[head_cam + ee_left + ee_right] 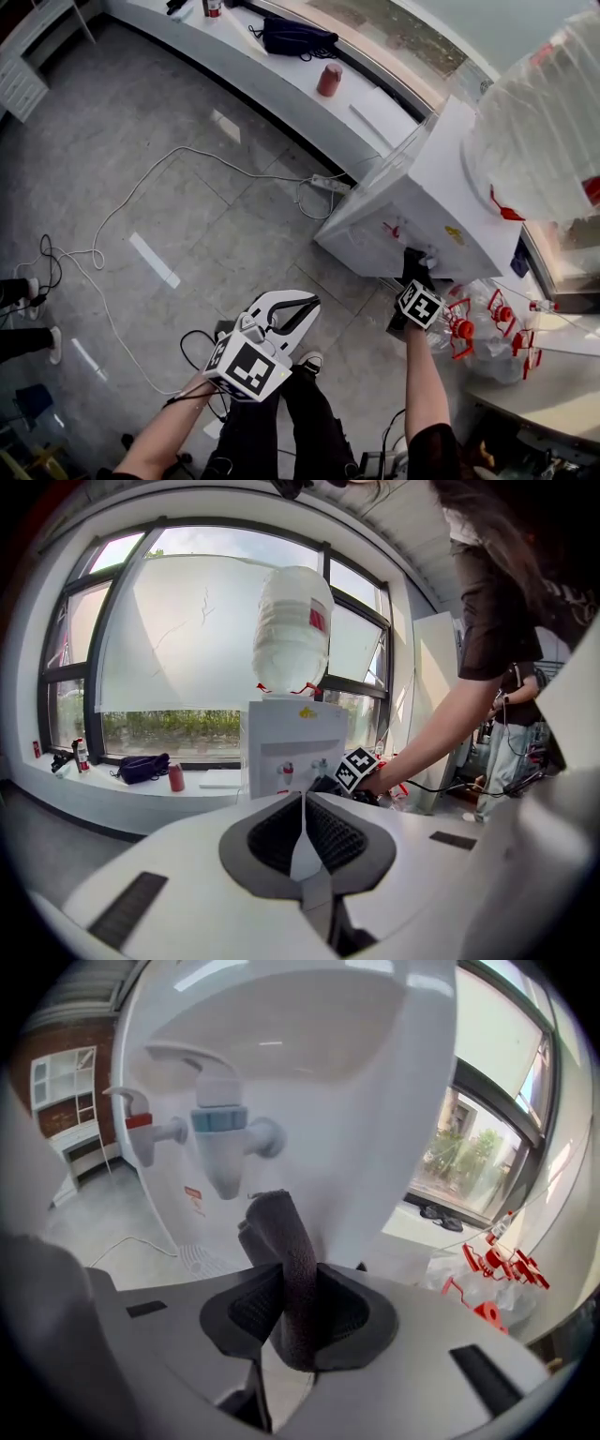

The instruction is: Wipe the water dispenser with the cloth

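Observation:
The white water dispenser [422, 202] stands on the floor at the right, a large clear bottle [544, 122] upside down on top. My right gripper [413, 274] is shut on a dark cloth [281, 1241] and holds it against the dispenser's front [375, 1129], just below and right of the blue tap [220, 1133]. The red tap [141, 1129] is to the left. My left gripper [298, 309] hangs lower left, away from the dispenser, its jaws shut with nothing between them. From the left gripper [302, 803] view the dispenser [295, 747] is ahead.
A curved white ledge [281, 80] under the window carries a red cup [329, 80] and a black bag [295, 37]. A power strip [330, 184] and white cables lie on the floor. Empty bottles with red handles [478, 328] sit right of the dispenser. Someone's shoes [28, 291] show at the far left.

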Tool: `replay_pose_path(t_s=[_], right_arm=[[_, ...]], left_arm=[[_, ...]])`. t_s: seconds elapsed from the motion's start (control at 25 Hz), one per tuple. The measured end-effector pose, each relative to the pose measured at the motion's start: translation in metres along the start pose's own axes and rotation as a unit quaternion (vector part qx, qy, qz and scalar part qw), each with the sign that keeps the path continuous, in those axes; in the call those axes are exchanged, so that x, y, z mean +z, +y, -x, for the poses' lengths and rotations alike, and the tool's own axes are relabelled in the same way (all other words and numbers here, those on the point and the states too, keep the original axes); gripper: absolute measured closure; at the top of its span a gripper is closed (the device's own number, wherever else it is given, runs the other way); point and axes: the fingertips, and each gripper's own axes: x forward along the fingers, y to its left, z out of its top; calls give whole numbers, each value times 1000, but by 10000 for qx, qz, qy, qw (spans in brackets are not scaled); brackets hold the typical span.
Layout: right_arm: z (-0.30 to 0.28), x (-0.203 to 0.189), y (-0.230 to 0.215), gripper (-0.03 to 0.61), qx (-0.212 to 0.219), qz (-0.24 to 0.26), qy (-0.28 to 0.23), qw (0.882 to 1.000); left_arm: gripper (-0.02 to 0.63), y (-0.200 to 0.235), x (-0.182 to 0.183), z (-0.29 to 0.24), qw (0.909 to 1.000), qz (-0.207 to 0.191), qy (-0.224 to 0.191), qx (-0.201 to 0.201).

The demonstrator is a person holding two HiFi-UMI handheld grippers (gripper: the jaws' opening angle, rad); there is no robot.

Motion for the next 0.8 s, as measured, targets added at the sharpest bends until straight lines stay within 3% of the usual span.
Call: replay_pose_path(t_s=[0.08,0.24,0.4,0.6,0.8], right_arm=[[5,-6,-12,476,-42,-222,0,9997],[13,-20,-25,474,-127,-189,69,9997],[17,-35,-21,476,133,-407,163,9990],[11,-48,37,476,1020,94,166,9946],[1,-53,118,476,1711,654,216,9828]], left_arm=[[594,-5,3,-5,10000,-29,4,-37],[594,-11,10,-13,10000,-25,-55,-52],[594,-12,11,-15,10000,49,-74,2],[594,-5,0,-15,9997,186,-71,133],[594,6,-15,-16,9991,310,-63,299]])
